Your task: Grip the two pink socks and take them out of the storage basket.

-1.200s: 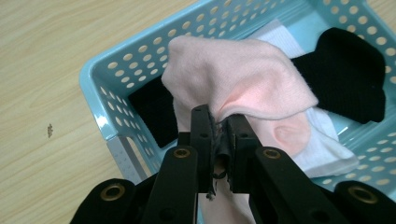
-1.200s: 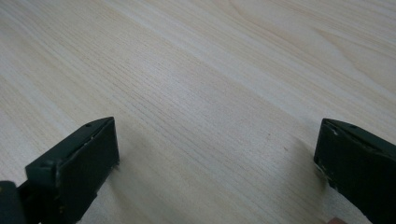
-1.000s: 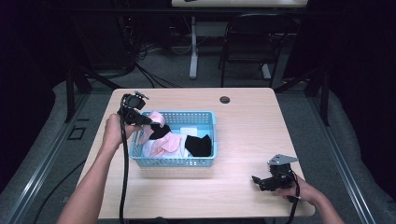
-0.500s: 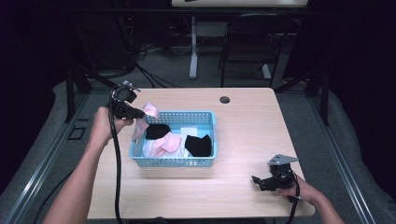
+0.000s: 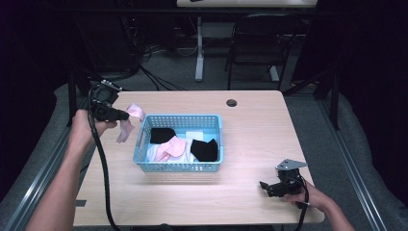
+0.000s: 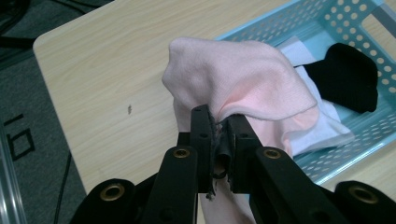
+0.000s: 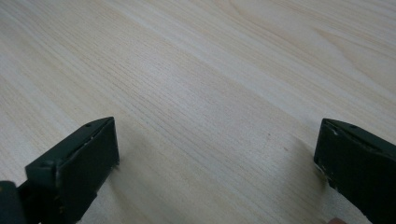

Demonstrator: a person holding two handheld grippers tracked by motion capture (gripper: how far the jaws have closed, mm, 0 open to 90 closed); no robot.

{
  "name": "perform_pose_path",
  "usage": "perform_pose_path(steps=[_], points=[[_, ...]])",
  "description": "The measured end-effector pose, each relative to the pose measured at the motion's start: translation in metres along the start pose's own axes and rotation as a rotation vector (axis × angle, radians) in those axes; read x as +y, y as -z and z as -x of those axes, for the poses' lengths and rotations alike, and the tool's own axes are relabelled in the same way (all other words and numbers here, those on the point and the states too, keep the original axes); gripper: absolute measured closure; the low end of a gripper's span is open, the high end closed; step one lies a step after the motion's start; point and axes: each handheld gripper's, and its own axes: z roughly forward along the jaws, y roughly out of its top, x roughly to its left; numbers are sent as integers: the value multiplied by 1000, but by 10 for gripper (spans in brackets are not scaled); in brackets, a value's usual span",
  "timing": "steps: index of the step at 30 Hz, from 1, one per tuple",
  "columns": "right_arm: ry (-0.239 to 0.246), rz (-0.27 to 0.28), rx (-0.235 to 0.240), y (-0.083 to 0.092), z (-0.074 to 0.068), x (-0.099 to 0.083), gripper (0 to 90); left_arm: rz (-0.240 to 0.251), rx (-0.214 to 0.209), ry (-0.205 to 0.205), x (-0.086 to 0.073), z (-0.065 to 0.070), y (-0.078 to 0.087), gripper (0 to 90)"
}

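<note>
My left gripper (image 5: 126, 115) is shut on a pink sock (image 5: 130, 121), which hangs above the table just left of the blue basket (image 5: 179, 166). In the left gripper view the pink sock (image 6: 243, 86) bulges over the closed jaws of my left gripper (image 6: 219, 135). Inside the basket lie a black sock (image 5: 162, 135), another black sock (image 5: 205, 149), a pink sock (image 5: 172, 147) and white cloth (image 5: 195, 136). My right gripper (image 5: 266, 186) rests near the table's front right edge. The right gripper (image 7: 217, 154) stands open over bare wood, nothing between its jaws.
The light wooden table (image 5: 250, 120) has a small dark round hole (image 5: 232, 102) near its far edge. A chair (image 5: 255, 48) and table legs stand beyond it. Black cables trail from both grippers.
My left gripper has lifted the pink sock out of the basket and carried it leftward, past the basket's left rim. The right gripper has stayed put.
</note>
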Motion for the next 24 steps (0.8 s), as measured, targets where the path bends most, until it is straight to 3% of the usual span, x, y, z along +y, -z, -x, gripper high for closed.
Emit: perform_pose_path(steps=[14,19,24], points=[[0,0,0,0,0,0,0,-49,70,78,-35,-36,9,836],[0,0,0,0,0,0,0,-63,70,124,-50,-49,2,835],[-1,2,2,0,0,0,0,-98,70,152,-63,-57,-15,835]])
